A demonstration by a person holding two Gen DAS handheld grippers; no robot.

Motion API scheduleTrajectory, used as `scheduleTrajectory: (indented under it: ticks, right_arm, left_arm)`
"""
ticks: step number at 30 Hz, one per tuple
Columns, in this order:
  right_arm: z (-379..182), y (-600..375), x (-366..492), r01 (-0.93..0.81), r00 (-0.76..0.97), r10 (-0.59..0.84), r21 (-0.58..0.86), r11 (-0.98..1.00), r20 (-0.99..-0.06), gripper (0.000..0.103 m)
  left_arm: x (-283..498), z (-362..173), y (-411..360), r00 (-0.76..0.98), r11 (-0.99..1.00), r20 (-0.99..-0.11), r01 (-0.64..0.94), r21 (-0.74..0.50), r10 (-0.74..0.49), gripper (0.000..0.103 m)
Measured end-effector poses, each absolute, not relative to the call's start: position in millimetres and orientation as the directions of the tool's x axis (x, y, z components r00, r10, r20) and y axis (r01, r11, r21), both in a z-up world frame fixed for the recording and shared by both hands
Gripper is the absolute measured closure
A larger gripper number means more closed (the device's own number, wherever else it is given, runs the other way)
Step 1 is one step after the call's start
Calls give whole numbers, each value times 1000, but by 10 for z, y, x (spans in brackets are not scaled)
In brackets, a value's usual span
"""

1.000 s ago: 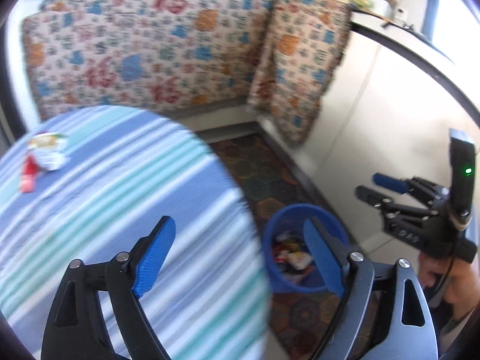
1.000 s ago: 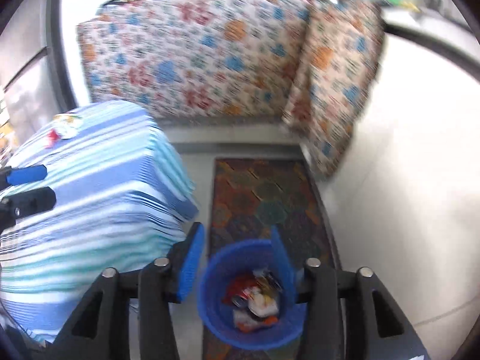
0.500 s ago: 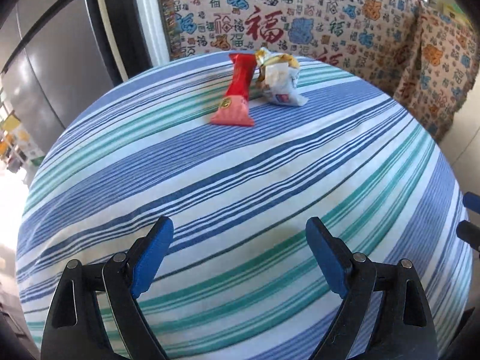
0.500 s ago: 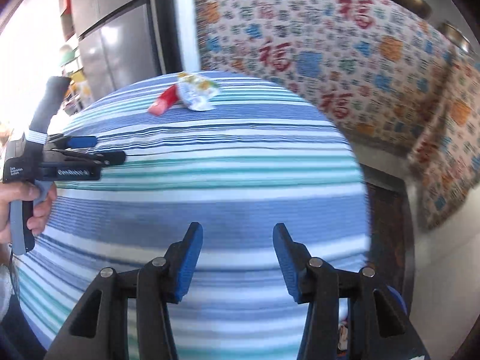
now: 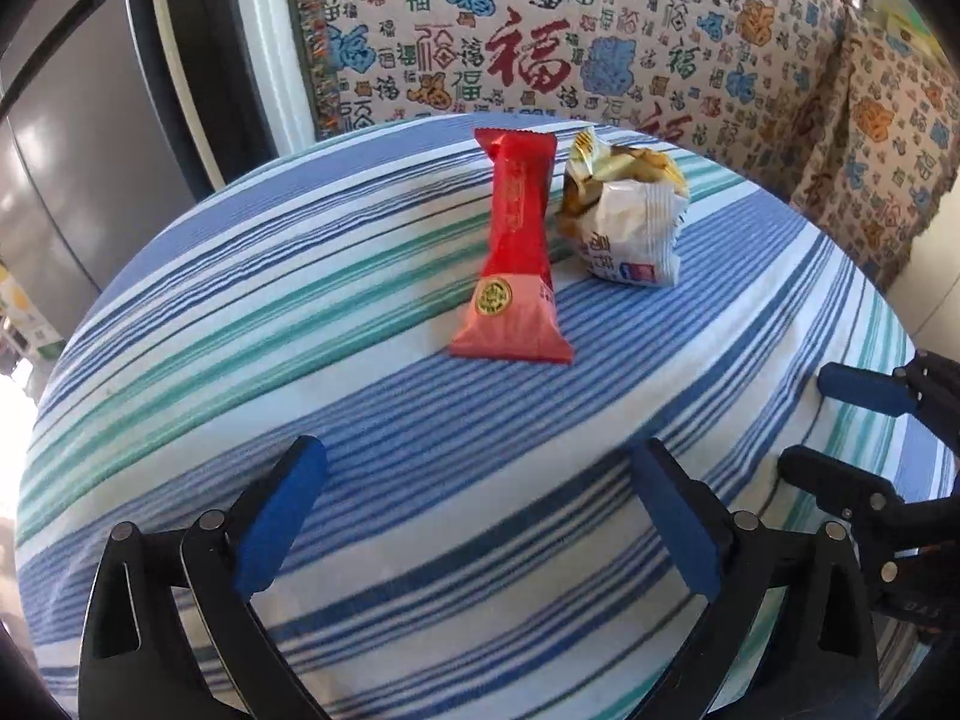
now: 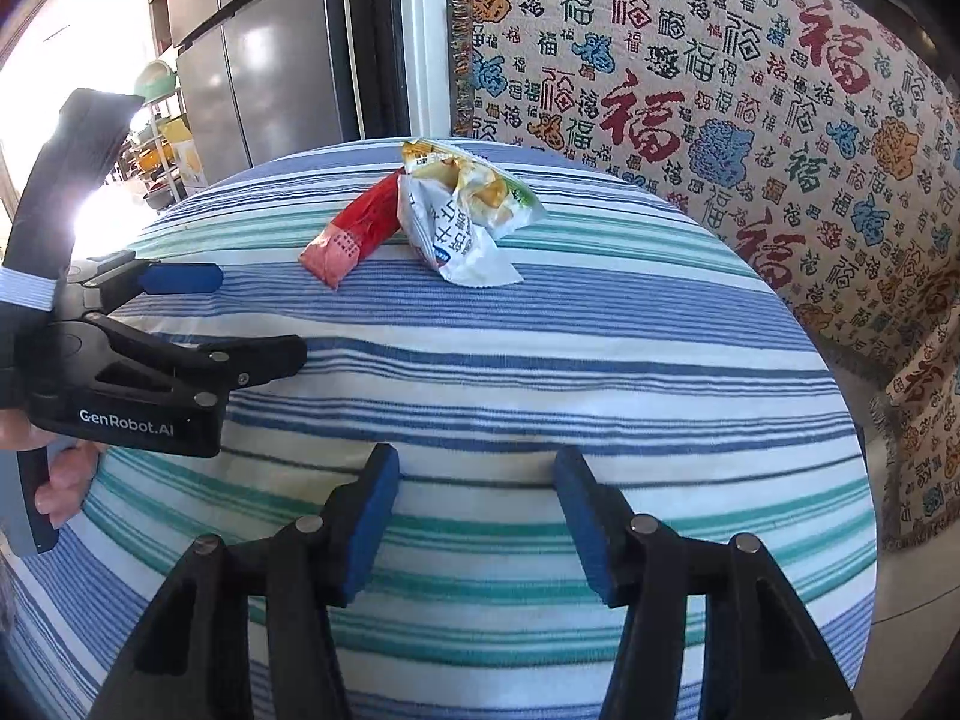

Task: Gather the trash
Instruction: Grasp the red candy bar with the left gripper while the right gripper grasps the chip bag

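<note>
On the round table with the blue, green and white striped cloth [image 5: 336,396], a long red snack wrapper [image 5: 517,252] and a crumpled white and gold snack bag [image 5: 627,216] lie touching near the far edge, while the left gripper [image 5: 480,516] and right gripper [image 6: 474,516], both wide open and empty, look set to reach forward and pinch one each.

A: From the right wrist, the white packet [image 6: 456,234] covers the far end of the red wrapper [image 6: 354,234]; the yellow bag [image 6: 474,186] lies partly behind the packet.

B: From the left wrist, the right gripper [image 5: 804,426] is cut off by the frame's edge, its handle unseen. The print on the red wrapper [image 5: 516,252] is too small to read.

A: The bench [image 6: 600,372] runs out of frame below.
</note>
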State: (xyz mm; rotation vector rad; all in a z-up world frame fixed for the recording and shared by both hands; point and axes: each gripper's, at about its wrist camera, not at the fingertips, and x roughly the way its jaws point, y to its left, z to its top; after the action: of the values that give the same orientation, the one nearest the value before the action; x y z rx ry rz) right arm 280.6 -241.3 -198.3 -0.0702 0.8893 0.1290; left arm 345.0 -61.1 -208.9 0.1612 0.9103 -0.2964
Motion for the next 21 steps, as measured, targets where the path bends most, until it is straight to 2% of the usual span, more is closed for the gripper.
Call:
scheduleTrajectory:
  ticks: [4,10,12,14,17,21]
  right_arm:
    - [-1969,-2452,2929,-138,619,90,5,990,-780,46]
    - [-1959,-2459,2978,-144,617,95,6,990,-781,44]
    - [-1965,-2454,3007,-146,616,93,2,989,-782,44]
    - [-1971,-2436,3076,-148,616,90,-3,989,-782,44]
    - [-1980,-2378,3225,-149,617,87,-7,989,-782,44]
    - [-2011,-2164,3537,-155,615,88,-11,988,-783,44]
  left_arm:
    - [3642,-2082,-661,578,946,-793,323,7,-192,4]
    - [3881,-2056,-702,589,949,-785,315,2,-194,17]
    - [3900,-2033,-697,599,951,-776,309,-1,-196,32]
    - [3901,-2003,-664,609,949,-764,313,-16,-214,76]
    - [3894,-1989,-585,608,954,-761,296,-47,-226,78]
    - [3761,-1981,-368,628,977,-763,214,-20,-153,78]
